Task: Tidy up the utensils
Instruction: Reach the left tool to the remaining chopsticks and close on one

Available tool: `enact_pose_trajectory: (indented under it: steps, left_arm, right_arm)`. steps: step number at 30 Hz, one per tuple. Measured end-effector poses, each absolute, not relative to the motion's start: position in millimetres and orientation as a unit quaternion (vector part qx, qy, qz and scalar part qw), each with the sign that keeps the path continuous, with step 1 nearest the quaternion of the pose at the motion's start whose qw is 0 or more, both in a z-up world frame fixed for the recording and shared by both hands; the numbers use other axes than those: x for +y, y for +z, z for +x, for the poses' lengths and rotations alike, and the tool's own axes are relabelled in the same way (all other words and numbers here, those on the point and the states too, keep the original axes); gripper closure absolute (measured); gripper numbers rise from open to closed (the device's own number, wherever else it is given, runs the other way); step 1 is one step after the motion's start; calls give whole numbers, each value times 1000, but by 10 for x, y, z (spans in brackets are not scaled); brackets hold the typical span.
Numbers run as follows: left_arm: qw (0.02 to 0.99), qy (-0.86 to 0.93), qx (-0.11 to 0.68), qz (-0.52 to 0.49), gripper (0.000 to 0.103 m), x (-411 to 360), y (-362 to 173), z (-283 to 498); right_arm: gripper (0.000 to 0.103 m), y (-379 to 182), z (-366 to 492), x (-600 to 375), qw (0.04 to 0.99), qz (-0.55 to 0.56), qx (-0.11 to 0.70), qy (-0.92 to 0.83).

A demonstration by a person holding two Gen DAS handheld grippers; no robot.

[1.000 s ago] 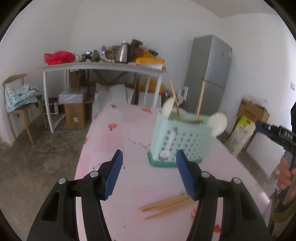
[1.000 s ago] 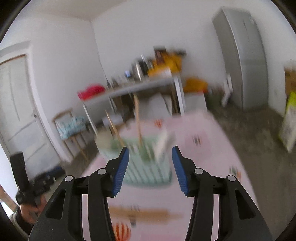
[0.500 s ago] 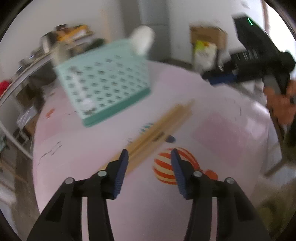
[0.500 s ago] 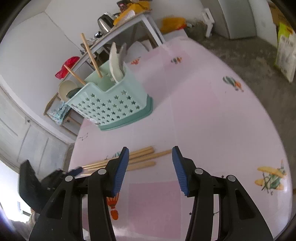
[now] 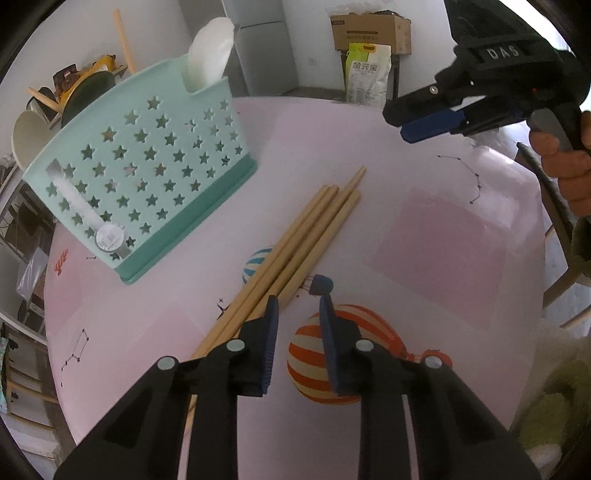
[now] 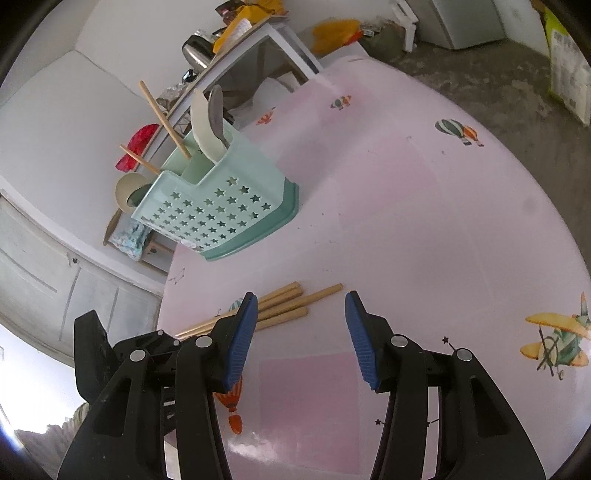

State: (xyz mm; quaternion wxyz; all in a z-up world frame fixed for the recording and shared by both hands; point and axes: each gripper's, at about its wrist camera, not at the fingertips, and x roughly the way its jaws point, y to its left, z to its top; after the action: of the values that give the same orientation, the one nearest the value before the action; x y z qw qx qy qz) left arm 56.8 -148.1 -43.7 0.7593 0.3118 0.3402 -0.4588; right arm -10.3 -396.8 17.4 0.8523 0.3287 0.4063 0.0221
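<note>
Several wooden chopsticks [image 5: 295, 243] lie in a bundle on the pink tablecloth, also in the right wrist view [image 6: 284, 304]. A mint green utensil holder [image 5: 140, 177] with star holes stands behind them and holds white spoons and chopsticks; it also shows in the right wrist view [image 6: 221, 206]. My left gripper [image 5: 297, 306] is low over the near end of the bundle, jaws partly open and empty, its left finger on the sticks. My right gripper [image 6: 299, 314] is open and empty just above the far ends of the chopsticks; it also shows in the left wrist view [image 5: 432, 125].
The round table [image 6: 443, 221] has a pink cloth with balloon and plane prints. A cluttered white side table [image 6: 258, 40], a fridge [image 5: 258, 44], a cardboard box [image 5: 369, 31] and a bag [image 5: 367, 75] stand beyond the table edge.
Both grippers have dropped from looking across the room to hovering low over the chopsticks. The left jaws have narrowed. The chopsticks have not moved.
</note>
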Motion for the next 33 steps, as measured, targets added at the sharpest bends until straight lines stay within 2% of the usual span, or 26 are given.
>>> enact_pose_trajectory:
  steps: [12, 18, 25, 33]
  left_arm:
    - [752, -460, 340, 327, 81, -1612, -439, 570]
    - [732, -480, 378, 301, 81, -1621, -428, 601]
    - [763, -462, 316, 323, 81, -1652, -330, 555]
    - [735, -479, 365, 311, 81, -1657, -432, 585]
  right_arm:
    - [55, 152, -143, -4011, 850, 338, 403, 28]
    - [55, 151, -151, -4024, 849, 343, 400, 30]
    - [55, 140, -135, -4020, 847, 349, 400, 33]
    - [55, 153, -161, -4035, 848, 349, 397, 33]
